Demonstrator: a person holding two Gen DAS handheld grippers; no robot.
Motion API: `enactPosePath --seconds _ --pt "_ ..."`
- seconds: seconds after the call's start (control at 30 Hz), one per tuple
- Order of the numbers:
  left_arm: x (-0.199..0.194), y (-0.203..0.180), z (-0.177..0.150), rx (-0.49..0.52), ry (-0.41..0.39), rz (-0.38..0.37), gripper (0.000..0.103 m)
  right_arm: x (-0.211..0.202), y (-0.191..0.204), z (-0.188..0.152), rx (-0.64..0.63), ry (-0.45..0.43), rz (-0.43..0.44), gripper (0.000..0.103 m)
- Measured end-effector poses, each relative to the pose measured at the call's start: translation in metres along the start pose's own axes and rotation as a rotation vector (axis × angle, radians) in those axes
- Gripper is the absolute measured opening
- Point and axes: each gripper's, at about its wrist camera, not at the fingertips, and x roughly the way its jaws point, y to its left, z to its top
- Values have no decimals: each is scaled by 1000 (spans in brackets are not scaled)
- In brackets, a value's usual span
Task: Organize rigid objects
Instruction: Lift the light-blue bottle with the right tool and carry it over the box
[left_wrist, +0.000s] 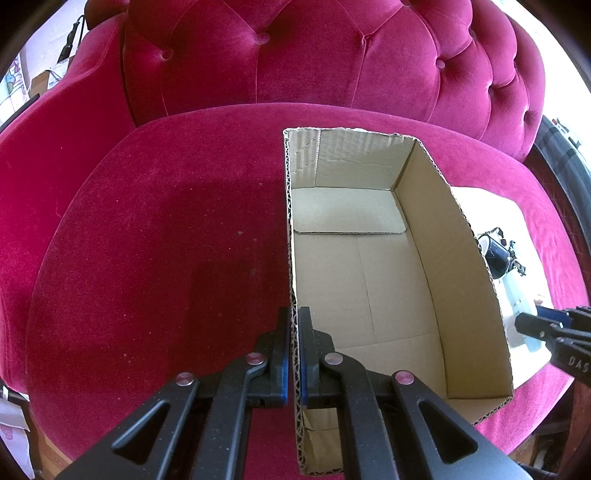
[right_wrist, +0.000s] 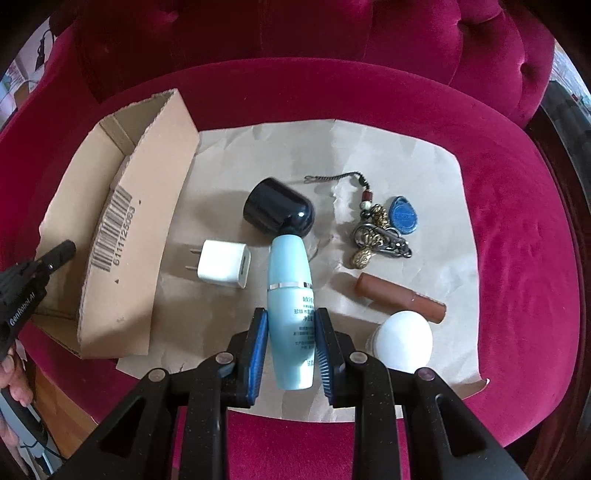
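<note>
Tools steep: left (left_wrist: 294, 325) pinching box wall (left_wrist: 290, 240), right (right_wrist: 290, 325) clamping bottle (right_wrist: 290, 291)

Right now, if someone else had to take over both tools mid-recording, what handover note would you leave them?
Left tool: shut on the near-left wall of the cardboard box, steadying it on the red velvet chair.
Right tool: shut on the pale blue bottle, which lies on the brown paper.
Done: nothing; the box is empty.
Left: bottle, then white charger plug, dark blue cap, keychain with blue fob, brown tube, white egg-shaped thing, all on the paper right of the box.
</note>
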Motion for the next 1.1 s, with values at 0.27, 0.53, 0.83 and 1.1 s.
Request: enactPosePath --seconds 0.27,0.53,0.83,1.1 --pt "-1 0 0 -1 0 -1 3 -16 -6 7 15 -14 -6 27" --pt "-1 1 1 -5 1 -2 3 -33 -8 7 20 -40 -15 27" --pt "-1 0 1 -1 1 -1 3 -60 -7 7 10 -107 -9 27" --pt "-1 0 1 -1 2 -1 3 -80 0 13 -1 -175 15 27"
